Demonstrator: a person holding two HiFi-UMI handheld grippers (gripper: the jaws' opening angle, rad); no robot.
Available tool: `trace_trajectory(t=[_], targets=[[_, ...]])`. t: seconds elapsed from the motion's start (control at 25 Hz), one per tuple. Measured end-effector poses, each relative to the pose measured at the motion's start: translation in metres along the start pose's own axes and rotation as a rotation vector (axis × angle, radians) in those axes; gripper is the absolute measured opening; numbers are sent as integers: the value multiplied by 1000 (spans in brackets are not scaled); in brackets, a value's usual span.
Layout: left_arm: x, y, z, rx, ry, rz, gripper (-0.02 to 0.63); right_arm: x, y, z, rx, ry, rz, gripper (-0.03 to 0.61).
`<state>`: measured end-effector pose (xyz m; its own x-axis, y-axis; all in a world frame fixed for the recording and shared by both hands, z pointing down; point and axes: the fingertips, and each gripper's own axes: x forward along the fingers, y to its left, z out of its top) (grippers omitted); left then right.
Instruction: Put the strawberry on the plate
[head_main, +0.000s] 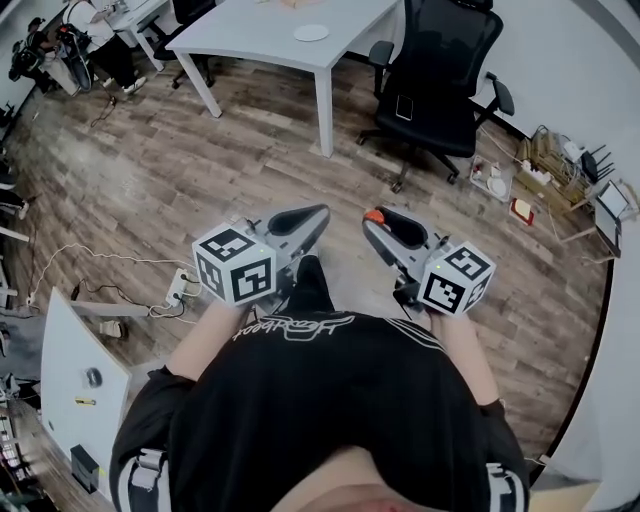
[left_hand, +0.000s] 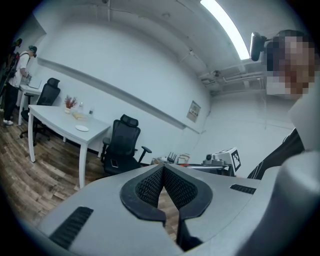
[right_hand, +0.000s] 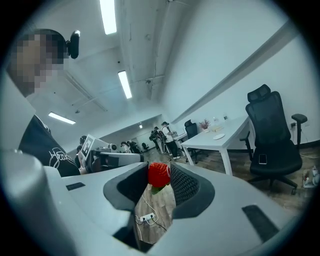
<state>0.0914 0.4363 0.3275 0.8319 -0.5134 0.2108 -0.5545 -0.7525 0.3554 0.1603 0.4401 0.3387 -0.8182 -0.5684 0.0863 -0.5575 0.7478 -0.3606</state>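
A red strawberry (right_hand: 159, 175) with a green stalk end sits pinched at the tips of my right gripper (right_hand: 160, 171), which is shut on it. In the head view the strawberry (head_main: 373, 214) shows as a small red spot at the tip of the right gripper (head_main: 374, 220), held in front of the person's body over the wooden floor. My left gripper (head_main: 316, 216) is beside it, shut with nothing in it; its ribbed pads (left_hand: 150, 185) meet at the tips. A small white plate (head_main: 311, 32) lies on the white table (head_main: 250, 30), well ahead of both grippers.
A black office chair (head_main: 440, 70) stands right of the table. A power strip with cables (head_main: 182, 288) lies on the floor at the left. Boxes and clutter (head_main: 545, 165) line the right wall. Other people (right_hand: 165, 134) stand at the far end of the room.
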Motion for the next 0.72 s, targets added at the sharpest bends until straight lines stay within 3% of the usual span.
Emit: trace_trajectory(t=[0.44, 0.72], targets=[[30, 53, 12, 0, 7, -15, 6, 41, -45, 12, -11, -5, -7, 132], [49, 134, 41, -23, 6, -3, 6, 111, -94, 35, -2, 4, -2, 132]])
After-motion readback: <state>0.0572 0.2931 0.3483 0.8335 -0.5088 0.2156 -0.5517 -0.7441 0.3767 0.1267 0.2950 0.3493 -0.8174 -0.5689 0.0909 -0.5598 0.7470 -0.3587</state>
